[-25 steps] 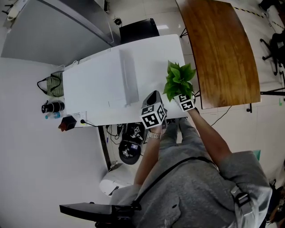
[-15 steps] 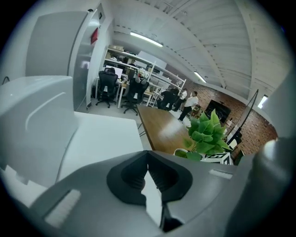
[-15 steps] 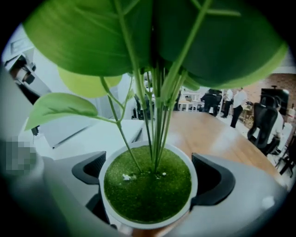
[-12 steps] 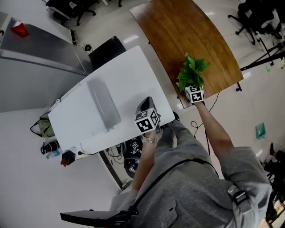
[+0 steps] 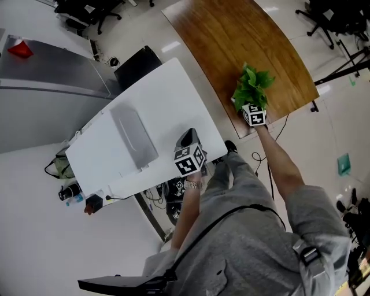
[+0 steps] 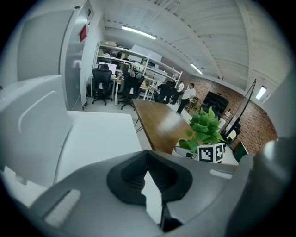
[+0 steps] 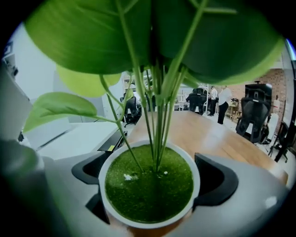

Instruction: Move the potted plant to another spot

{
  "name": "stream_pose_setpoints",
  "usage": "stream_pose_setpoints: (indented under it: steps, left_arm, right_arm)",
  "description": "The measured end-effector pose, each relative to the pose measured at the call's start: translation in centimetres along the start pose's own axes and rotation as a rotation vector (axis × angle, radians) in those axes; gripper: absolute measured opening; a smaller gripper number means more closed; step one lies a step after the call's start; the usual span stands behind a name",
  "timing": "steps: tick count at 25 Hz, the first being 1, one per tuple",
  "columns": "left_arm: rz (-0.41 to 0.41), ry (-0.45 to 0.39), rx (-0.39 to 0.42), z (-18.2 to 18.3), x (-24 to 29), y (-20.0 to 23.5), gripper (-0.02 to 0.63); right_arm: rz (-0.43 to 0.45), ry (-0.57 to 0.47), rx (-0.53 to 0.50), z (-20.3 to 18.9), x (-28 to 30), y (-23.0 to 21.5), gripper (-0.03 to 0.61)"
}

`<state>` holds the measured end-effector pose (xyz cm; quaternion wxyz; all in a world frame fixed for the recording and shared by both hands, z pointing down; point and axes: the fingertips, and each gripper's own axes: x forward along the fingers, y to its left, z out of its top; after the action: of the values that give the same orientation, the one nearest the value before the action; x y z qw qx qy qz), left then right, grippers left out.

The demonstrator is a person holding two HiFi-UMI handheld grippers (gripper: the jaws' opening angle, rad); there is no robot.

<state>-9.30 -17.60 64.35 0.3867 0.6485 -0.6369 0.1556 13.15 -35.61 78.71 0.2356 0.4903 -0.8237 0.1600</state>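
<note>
Looking down from the head view, we see a white table on the left and a long wooden table on the right, with a narrow strip of floor between them. A grey oblong box lies on the white table. A black case stands at that table's far end, and a bag and a bottle sit on the floor by its left end. Office chairs stand further off.

The left gripper hovers over the near edge of the white table, well apart from the plant. In its own view its jaws are pressed together with nothing between them.

The potted plant is at the near end of the wooden table, held by the right gripper. We cannot tell whether it rests on the wood or hangs just above it.

In the right gripper view the jaws stand wide, one on each side of the round white pot, with the dark pads closed in against its wall. The pot is filled to the rim with green moss-like stuff.

The plant is upright. Thin stems rise straight from the middle of the filling, and broad leaves spread out above, covering much of that view.
</note>
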Motion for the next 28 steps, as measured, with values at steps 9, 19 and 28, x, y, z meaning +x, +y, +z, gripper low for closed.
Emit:
stream_pose_setpoints:
  steps: [9, 19, 28]
  left_arm:
    - [0.006, -0.035, 0.003, 1.1, -0.6, -0.4, 0.015]
    - [-0.011, -0.037, 0.005, -0.4, -0.6, -4.6, 0.015]
    - [-0.013, -0.071, 0.004, -3.9, -5.8, -6.0, 0.015]
  right_arm:
    - [0.032, -0.017, 0.014, 0.5, -2.8, 0.2, 0.583]
    - [-0.018, 0.034, 0.163, -4.1, -13.1, 0.8, 0.0]
    - [0.004, -0.007, 0.2, 0.4, -16.2, 4.2, 0.0]
